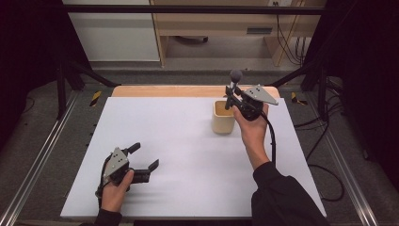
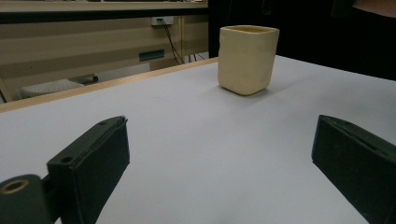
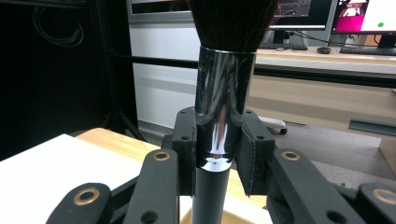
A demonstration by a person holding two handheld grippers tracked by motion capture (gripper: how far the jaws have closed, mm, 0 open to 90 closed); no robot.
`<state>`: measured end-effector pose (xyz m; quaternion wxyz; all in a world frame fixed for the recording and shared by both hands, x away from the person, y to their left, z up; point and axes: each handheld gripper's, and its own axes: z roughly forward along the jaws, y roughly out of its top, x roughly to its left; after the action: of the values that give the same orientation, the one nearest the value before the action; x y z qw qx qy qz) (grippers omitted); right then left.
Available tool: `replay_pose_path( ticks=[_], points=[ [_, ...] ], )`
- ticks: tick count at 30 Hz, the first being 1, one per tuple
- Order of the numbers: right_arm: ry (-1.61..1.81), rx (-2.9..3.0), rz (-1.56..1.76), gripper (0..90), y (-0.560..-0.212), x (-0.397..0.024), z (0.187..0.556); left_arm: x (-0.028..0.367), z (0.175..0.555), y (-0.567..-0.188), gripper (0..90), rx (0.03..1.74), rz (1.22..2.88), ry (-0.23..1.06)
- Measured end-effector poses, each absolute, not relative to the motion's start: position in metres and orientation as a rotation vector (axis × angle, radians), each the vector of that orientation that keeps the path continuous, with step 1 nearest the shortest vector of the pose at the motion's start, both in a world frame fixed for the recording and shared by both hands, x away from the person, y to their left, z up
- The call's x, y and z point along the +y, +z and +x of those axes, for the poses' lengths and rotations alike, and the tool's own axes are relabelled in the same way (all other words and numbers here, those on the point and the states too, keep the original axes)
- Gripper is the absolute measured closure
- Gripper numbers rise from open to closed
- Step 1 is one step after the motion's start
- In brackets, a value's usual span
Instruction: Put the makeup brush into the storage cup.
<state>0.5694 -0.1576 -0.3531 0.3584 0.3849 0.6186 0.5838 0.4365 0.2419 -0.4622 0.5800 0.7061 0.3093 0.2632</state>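
High view: the right gripper (image 1: 231, 97), clenched on an upright makeup brush (image 1: 234, 81), hangs directly over the cream cup (image 1: 223, 117); the left gripper (image 1: 143, 157) rests released, well apart.

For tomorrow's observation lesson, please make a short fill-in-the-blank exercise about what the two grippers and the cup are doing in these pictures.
1. The right gripper is shut on a ____ with dark bristles.
2. That tool is held bristles ____, just above the cream cup.
3. The left gripper rests low over the white table with its fingers ____.

Missing words: brush; up; open
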Motion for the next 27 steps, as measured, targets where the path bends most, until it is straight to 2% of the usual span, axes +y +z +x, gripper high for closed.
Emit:
replay_pose_path(
  ticks=[27],
  points=[
    [1.477,1.630,1.013,71.9,-0.364,-0.154,0.582,0.241,0.435,-0.461,3.9,0.702,1.635,0.616]
  ],
)
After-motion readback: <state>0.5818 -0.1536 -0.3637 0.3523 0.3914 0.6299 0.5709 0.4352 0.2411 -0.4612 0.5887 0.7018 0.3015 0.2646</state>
